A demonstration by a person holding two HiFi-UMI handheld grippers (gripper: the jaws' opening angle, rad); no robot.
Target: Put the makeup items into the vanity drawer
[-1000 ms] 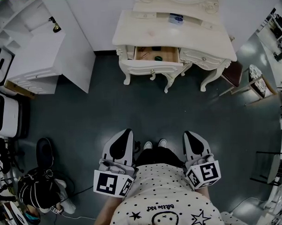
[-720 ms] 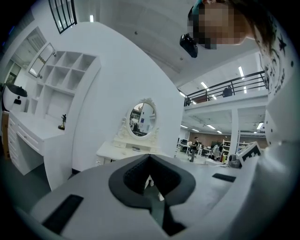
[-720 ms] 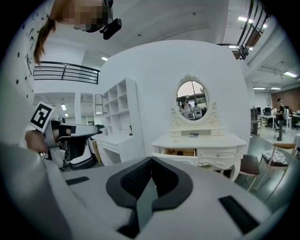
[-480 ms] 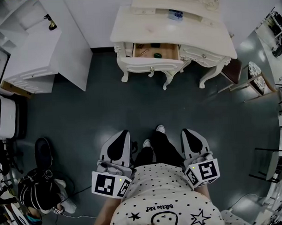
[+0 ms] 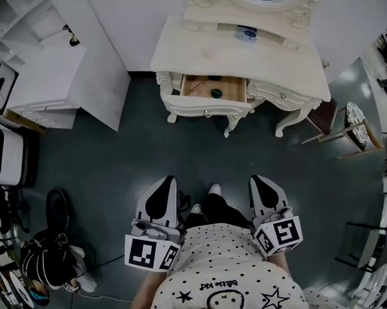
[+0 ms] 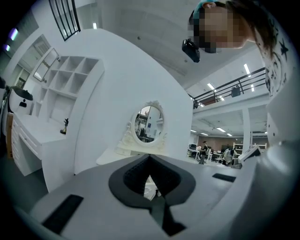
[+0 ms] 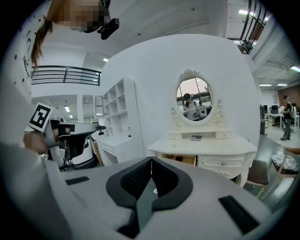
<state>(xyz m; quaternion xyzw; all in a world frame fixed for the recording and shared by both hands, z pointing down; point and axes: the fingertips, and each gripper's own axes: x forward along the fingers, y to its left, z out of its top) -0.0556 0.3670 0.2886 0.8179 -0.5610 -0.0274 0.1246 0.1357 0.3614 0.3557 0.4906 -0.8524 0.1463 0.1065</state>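
**A:** What is the largest thing there?

**B:** The dark floor (image 5: 181,151). The cream vanity (image 5: 241,57) stands on it against the white wall, with an oval mirror (image 7: 194,100) rising from the back of its worktop.

**A:** What stands around the vanity?

**B:** In the head view, a white shelving unit (image 5: 48,73) is near the vanity's left end. A dark-seated stool (image 5: 320,103) is just beside its right end.

**A:** Where is the person?

**B:** The person faces the vanity's front from well apart, with bare floor in between.

**A:** How does the drawer look?

**B:** The vanity drawer (image 5: 211,87) is on the left part of the vanity's front and is pulled out, so its wooden inside shows.

**A:** And the grippers?

**B:** Both are held low in front of the person and point toward the vanity, well short of it. The left gripper (image 6: 149,160) has its jaws together at the tips with nothing held between them. The right gripper (image 7: 151,164) is the same, closed and empty.

**A:** Where are the makeup items?

**B:** A round green item (image 5: 216,93) lies inside the vanity drawer, with a thin brown item (image 5: 197,85) near it. A small flat item (image 5: 245,33) rests on the raised ledge at the back of the vanity's worktop, below the mirror. I cannot tell what kind each one is.
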